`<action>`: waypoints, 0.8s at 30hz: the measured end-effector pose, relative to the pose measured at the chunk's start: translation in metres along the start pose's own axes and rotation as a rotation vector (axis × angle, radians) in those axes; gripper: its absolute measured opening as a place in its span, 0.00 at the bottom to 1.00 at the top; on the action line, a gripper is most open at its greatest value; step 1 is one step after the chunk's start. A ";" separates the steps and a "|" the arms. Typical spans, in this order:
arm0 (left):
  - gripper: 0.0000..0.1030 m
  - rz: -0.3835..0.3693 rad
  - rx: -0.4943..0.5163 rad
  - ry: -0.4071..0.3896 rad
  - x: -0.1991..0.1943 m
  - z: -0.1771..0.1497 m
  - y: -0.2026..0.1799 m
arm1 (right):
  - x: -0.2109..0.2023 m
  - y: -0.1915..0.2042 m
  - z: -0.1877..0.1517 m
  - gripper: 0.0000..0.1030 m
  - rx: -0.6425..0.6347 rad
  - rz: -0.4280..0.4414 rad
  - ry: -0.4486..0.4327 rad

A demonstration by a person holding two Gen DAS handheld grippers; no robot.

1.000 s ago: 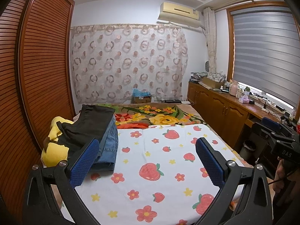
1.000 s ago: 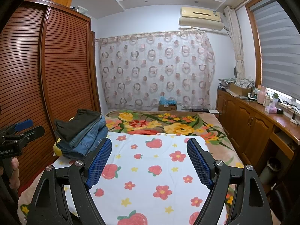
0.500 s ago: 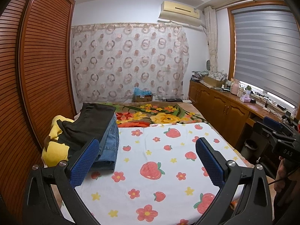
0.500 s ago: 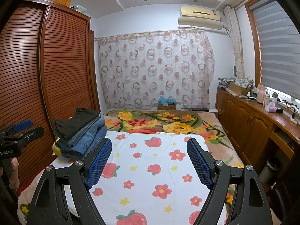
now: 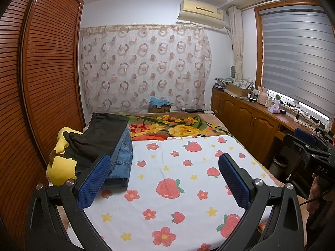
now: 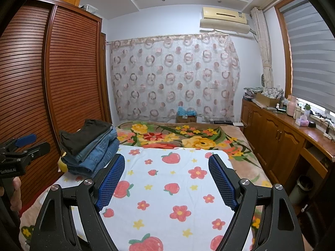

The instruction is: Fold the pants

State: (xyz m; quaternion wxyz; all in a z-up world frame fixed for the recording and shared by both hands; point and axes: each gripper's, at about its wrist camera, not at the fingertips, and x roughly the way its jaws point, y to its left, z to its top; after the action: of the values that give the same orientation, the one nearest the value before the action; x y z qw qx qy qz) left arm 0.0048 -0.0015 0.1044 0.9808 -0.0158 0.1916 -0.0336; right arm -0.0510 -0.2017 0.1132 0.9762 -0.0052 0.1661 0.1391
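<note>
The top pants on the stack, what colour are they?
Black, lying on blue jeans. The top pants show best in the right wrist view.

Strawberry-print white sheet (image 5: 178,179) lies on bed, before floral blanket (image 5: 178,127). Stack of folded denim and black pants (image 6: 92,146) sits on sheet's left edge, beside slatted wooden wardrobe (image 6: 52,83). Wooden cabinet desk (image 6: 282,133) runs along right, under window.

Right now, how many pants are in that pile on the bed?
4 show: black pants on top, then three blue jeans under them, stacked at the bed's left side by the wardrobe. More may hide underneath.
</note>
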 end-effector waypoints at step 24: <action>1.00 0.001 0.001 0.001 0.000 0.002 -0.001 | 0.001 -0.002 -0.001 0.81 -0.001 0.000 0.001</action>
State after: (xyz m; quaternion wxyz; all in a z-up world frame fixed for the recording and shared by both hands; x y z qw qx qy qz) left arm 0.0055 -0.0020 0.1063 0.9807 -0.0152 0.1920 -0.0330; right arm -0.0500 -0.2038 0.1122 0.9762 -0.0059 0.1665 0.1390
